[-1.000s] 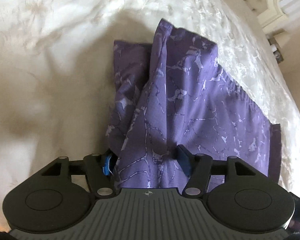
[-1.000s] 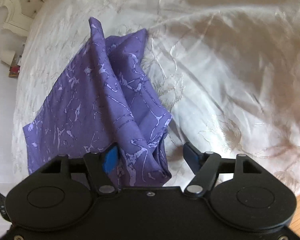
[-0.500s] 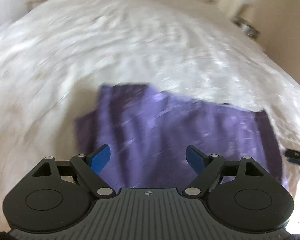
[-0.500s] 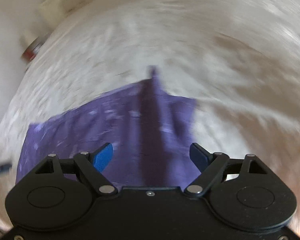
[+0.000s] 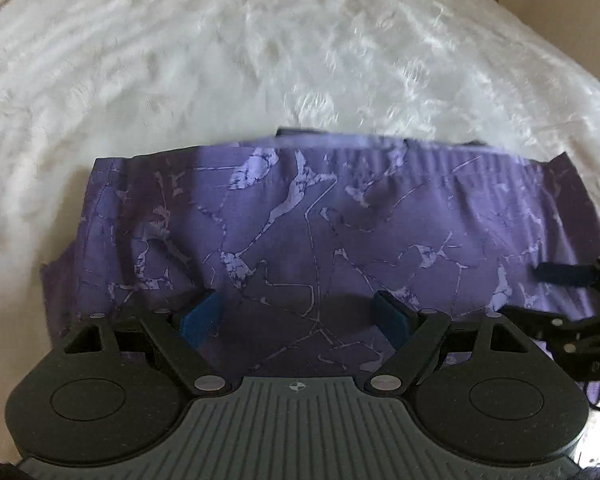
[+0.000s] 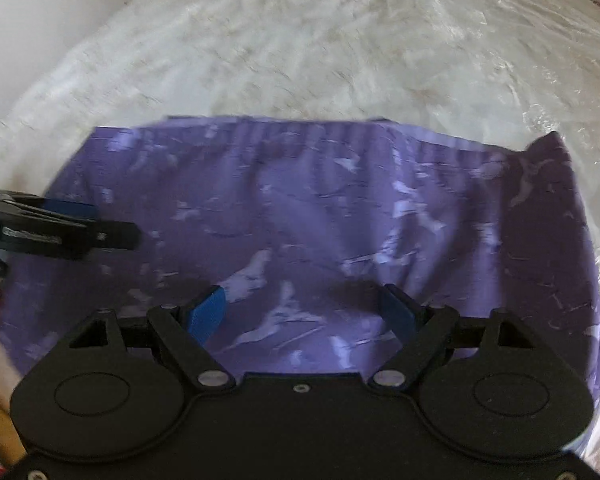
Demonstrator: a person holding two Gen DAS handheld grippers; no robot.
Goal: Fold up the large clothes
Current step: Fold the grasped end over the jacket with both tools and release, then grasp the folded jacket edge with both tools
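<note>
**Purple cloth flat on a white bed, both tools spread above it**

White, glossy, wrinkled bedspread [image 5: 260, 60] fills the far half of both views and carries everything. Small clutter at the far corners is too blurred to name. On the bedspread's near part lies the purple marbled garment [image 5: 320, 220], folded into a wide rectangle; its long axis runs left to right, with a gathered band along the far edge and a darker layer showing at the right end. Nothing lies on it. The left tool [image 5: 298, 314] hangs over the cloth's near edge, jaws just opened wide, nothing between them. The right tool [image 6: 306, 314] does likewise, jaws just opened and empty. Each tool's fingers reach into the other's view from the side, above the cloth.
</note>
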